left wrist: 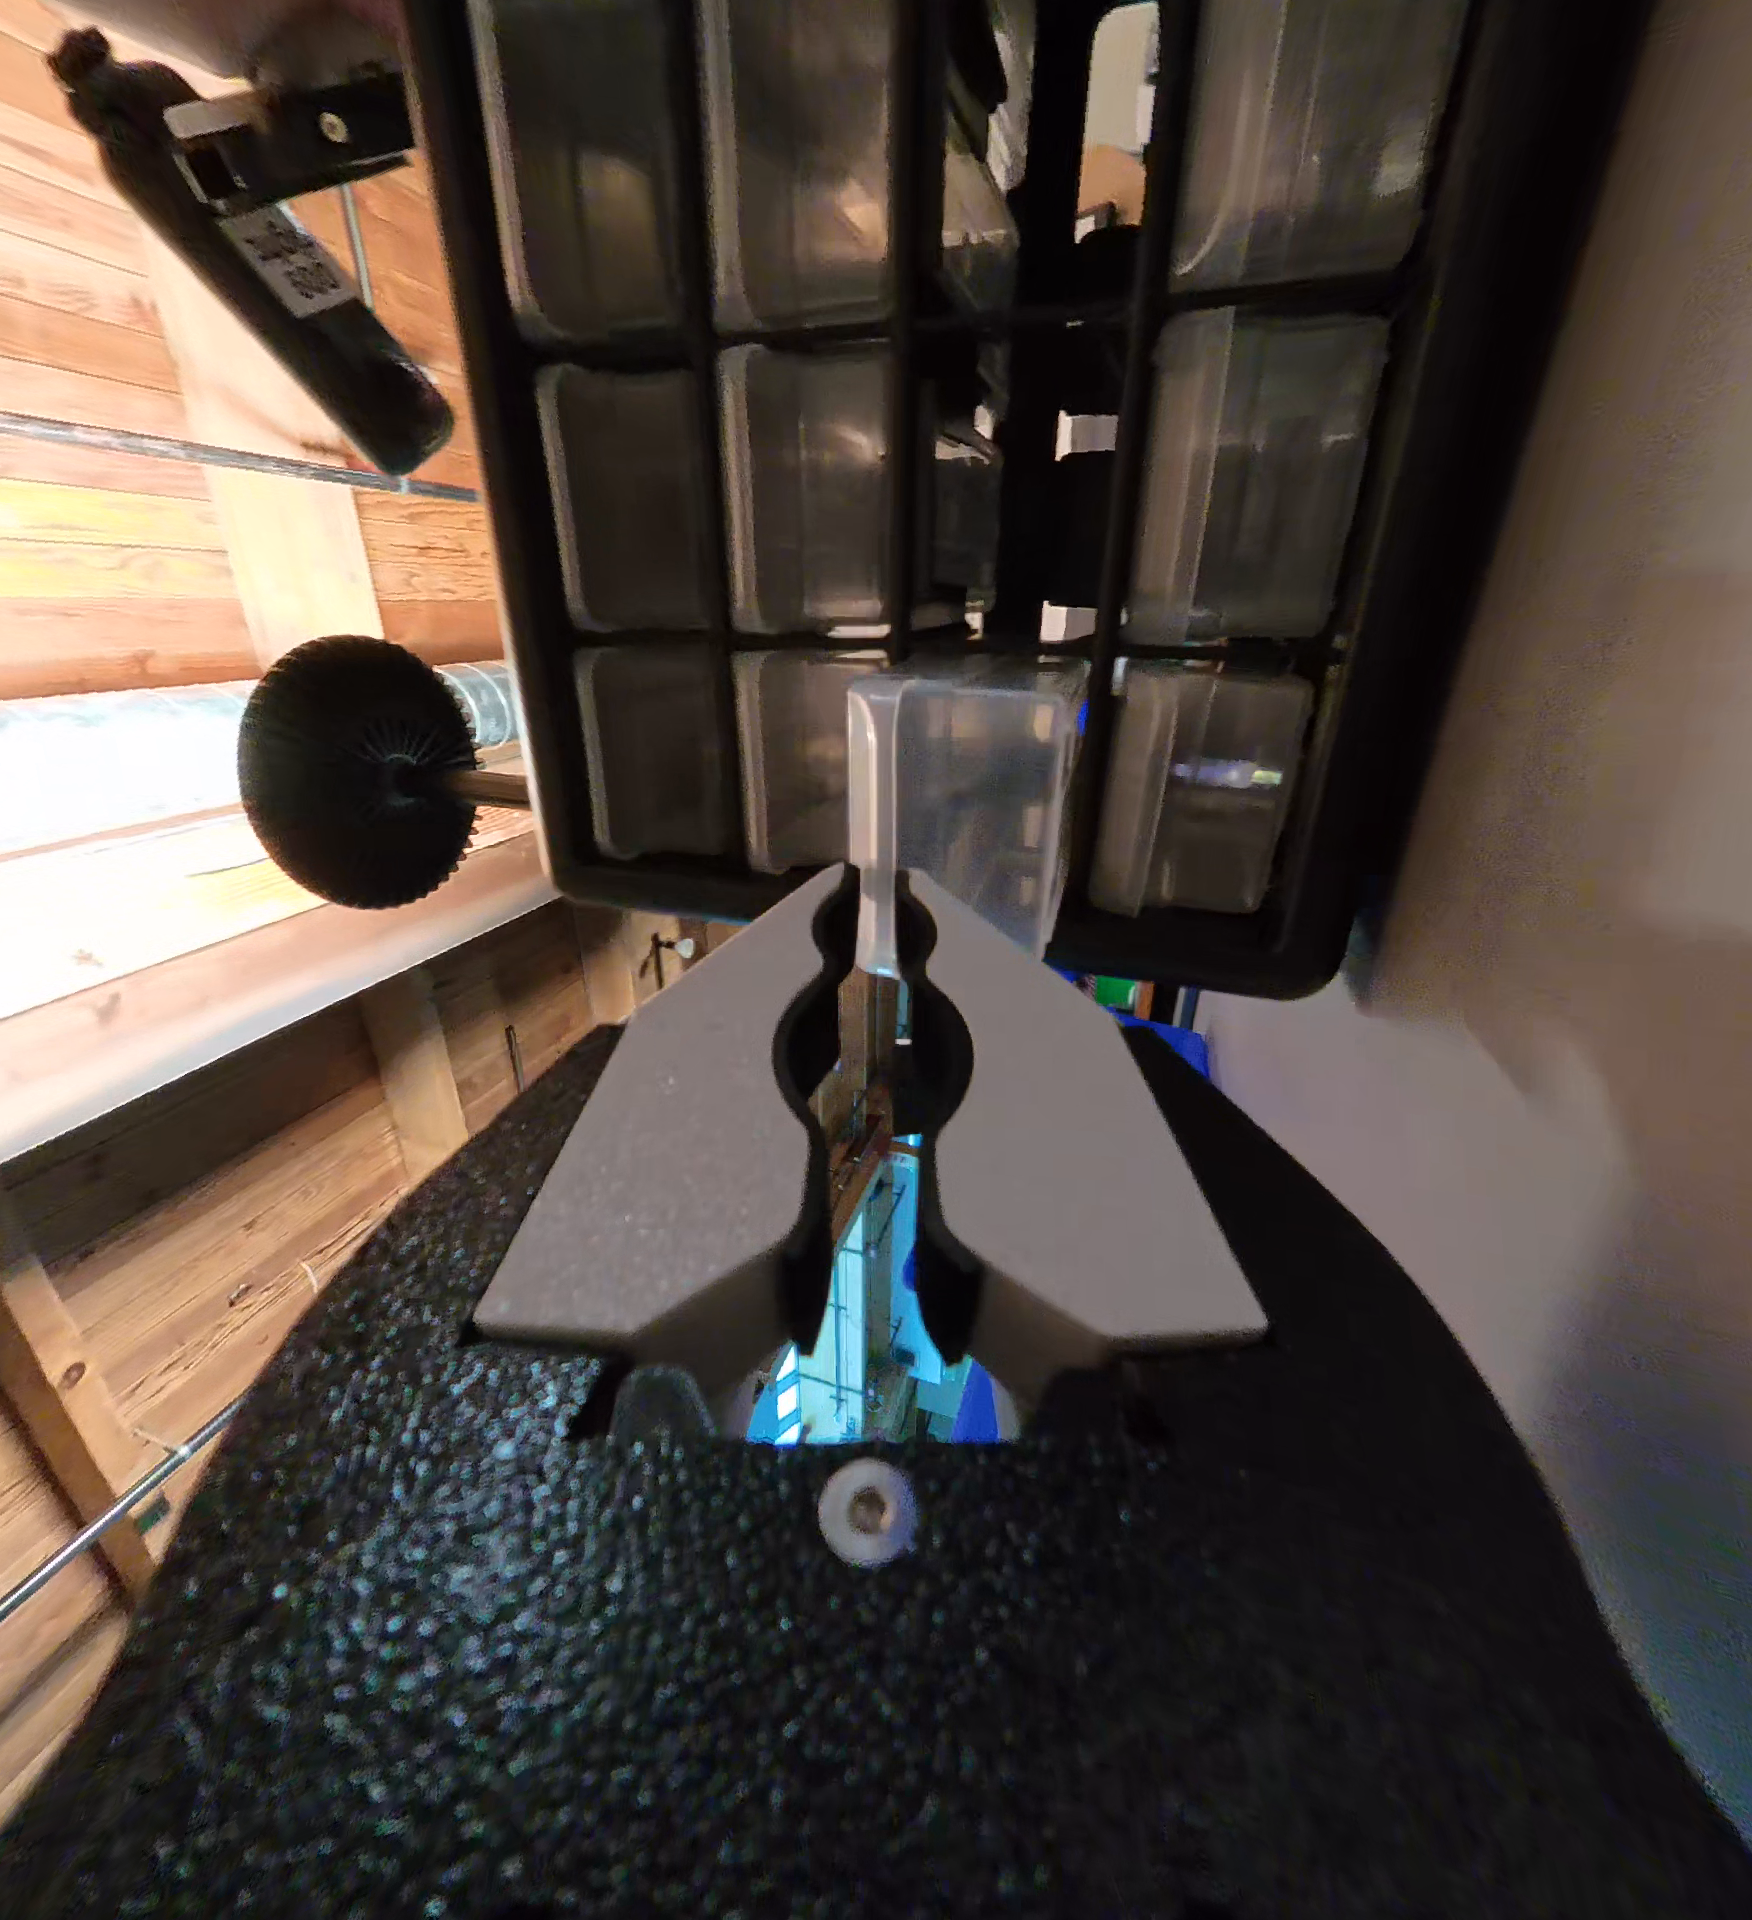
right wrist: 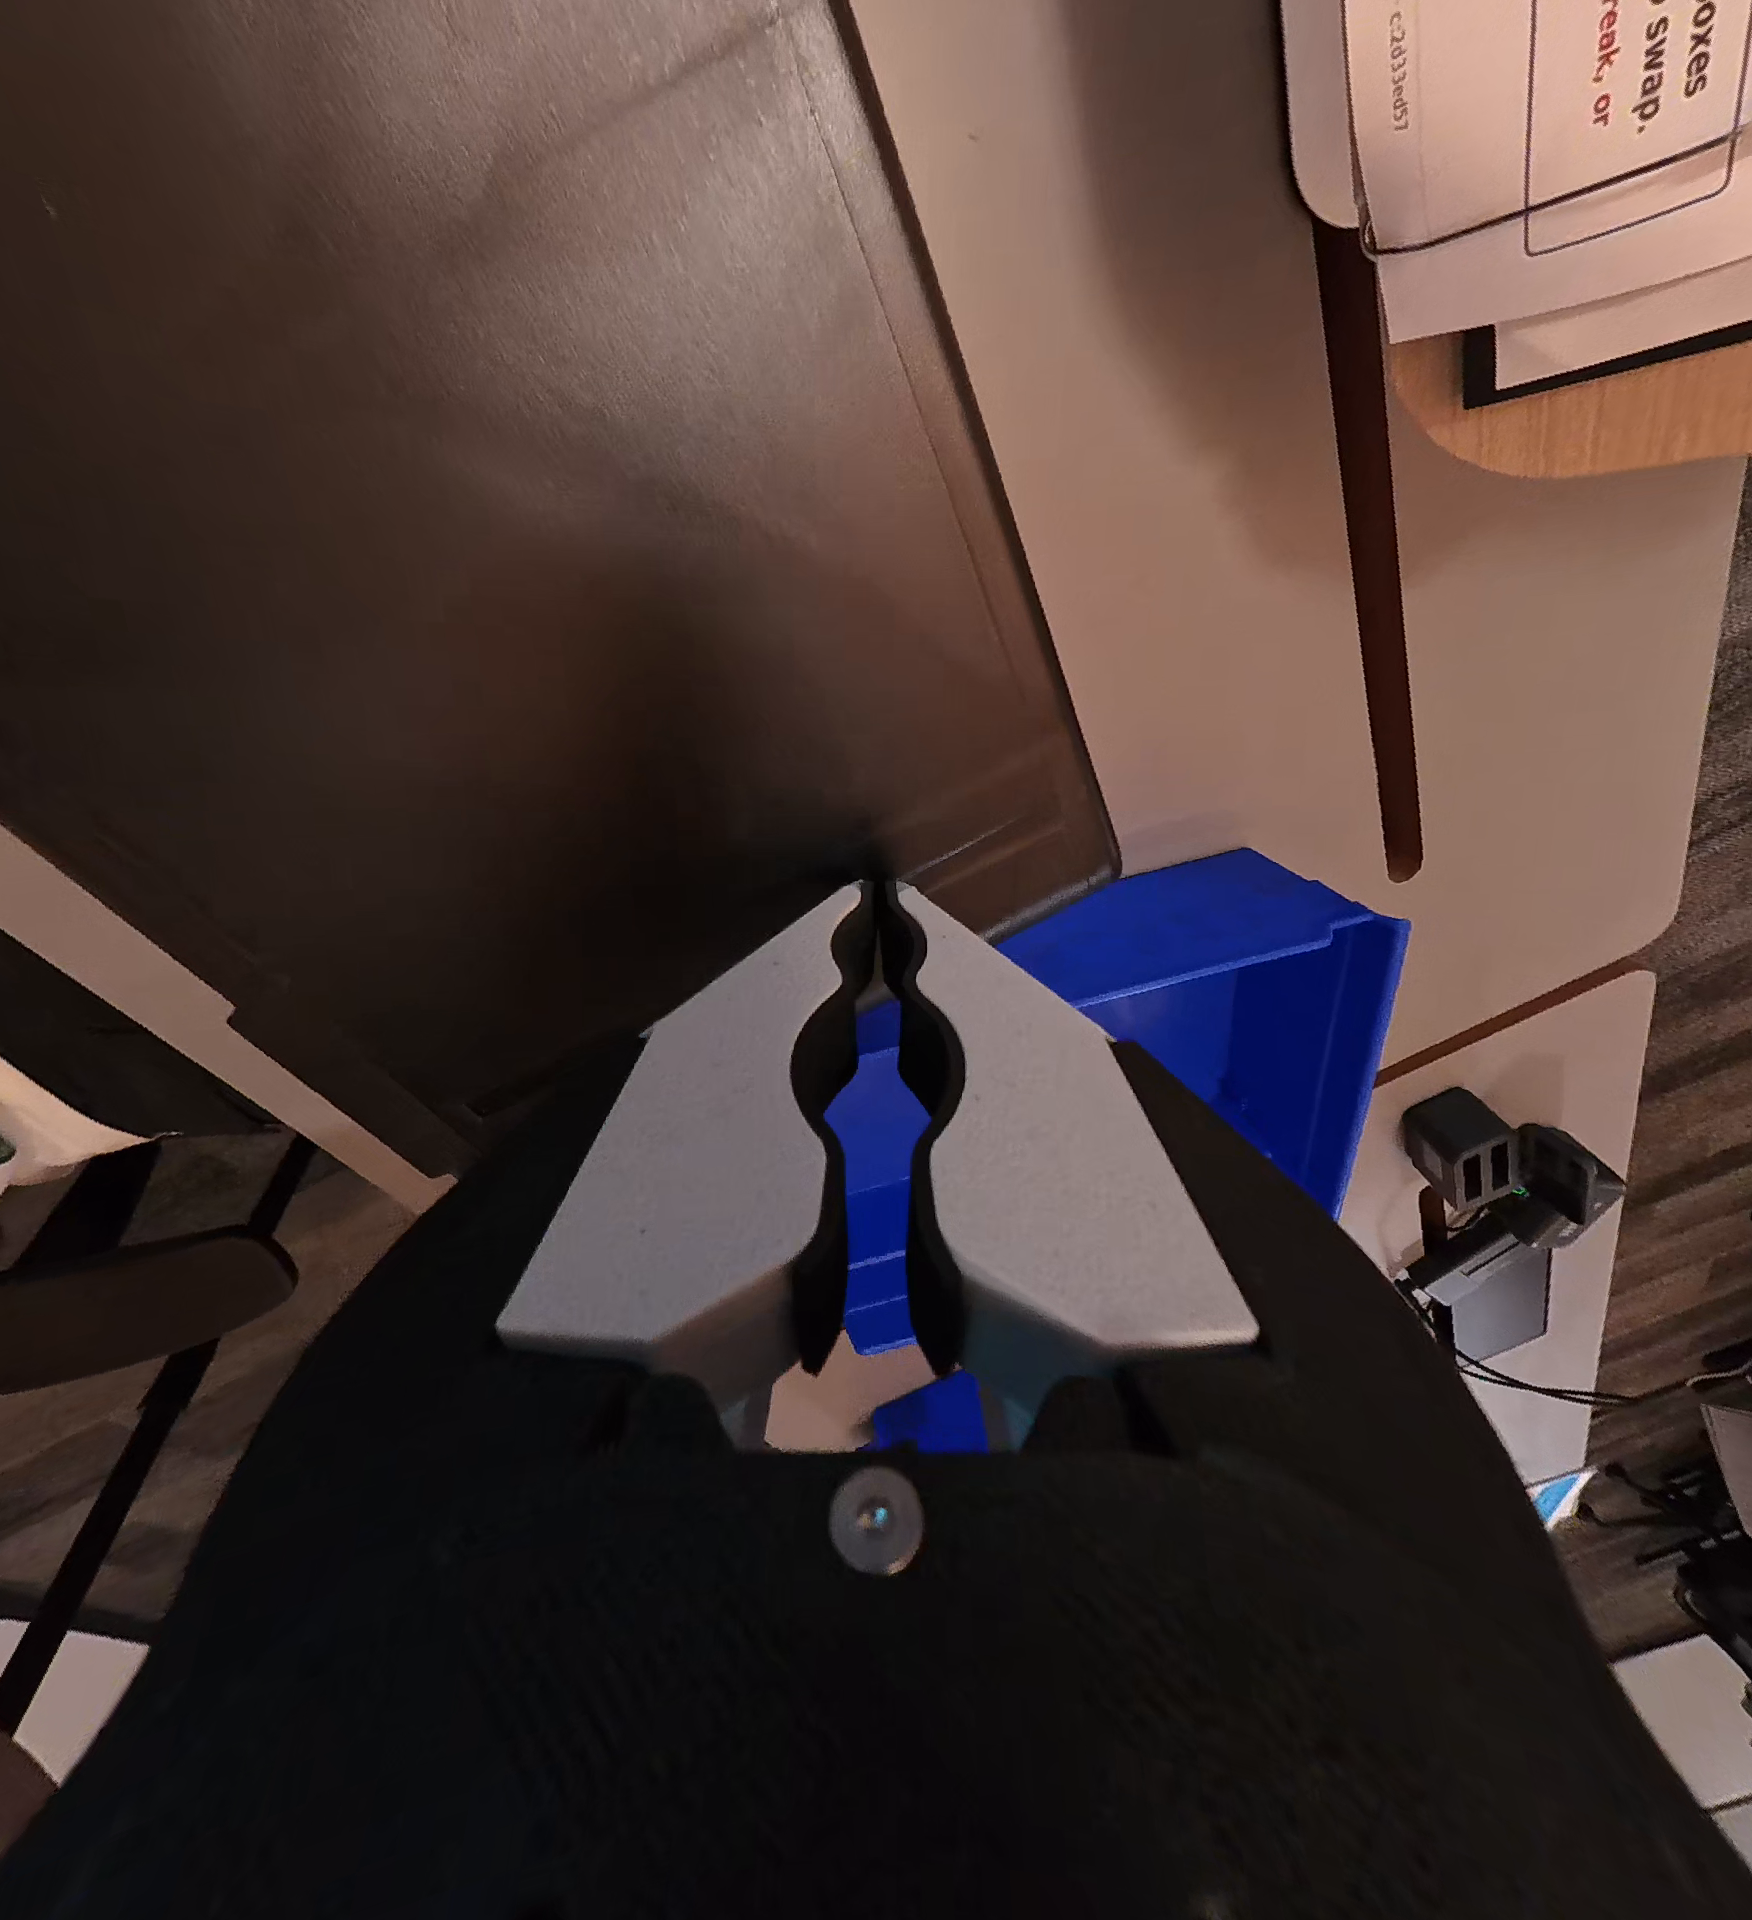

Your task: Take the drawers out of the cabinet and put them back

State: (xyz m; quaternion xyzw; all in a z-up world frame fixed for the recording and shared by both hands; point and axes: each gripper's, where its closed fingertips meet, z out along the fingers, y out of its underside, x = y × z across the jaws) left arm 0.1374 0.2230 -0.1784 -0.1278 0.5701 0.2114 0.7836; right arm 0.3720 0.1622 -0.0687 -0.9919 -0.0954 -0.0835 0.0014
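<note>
In the left wrist view a black cabinet with a grid of clear plastic drawers fills the upper middle. My left gripper is shut on the handle tab of one clear drawer, which sticks out of its slot in the nearest row. In the right wrist view my right gripper is shut, its tips pressed against the cabinet's flat dark outer panel. Nothing shows between its fingers.
A blue plastic bin sits on the white table just past the cabinet. Papers lie at the far right. A black fluted disc and a black bar hang at the left. A chair arm shows lower left.
</note>
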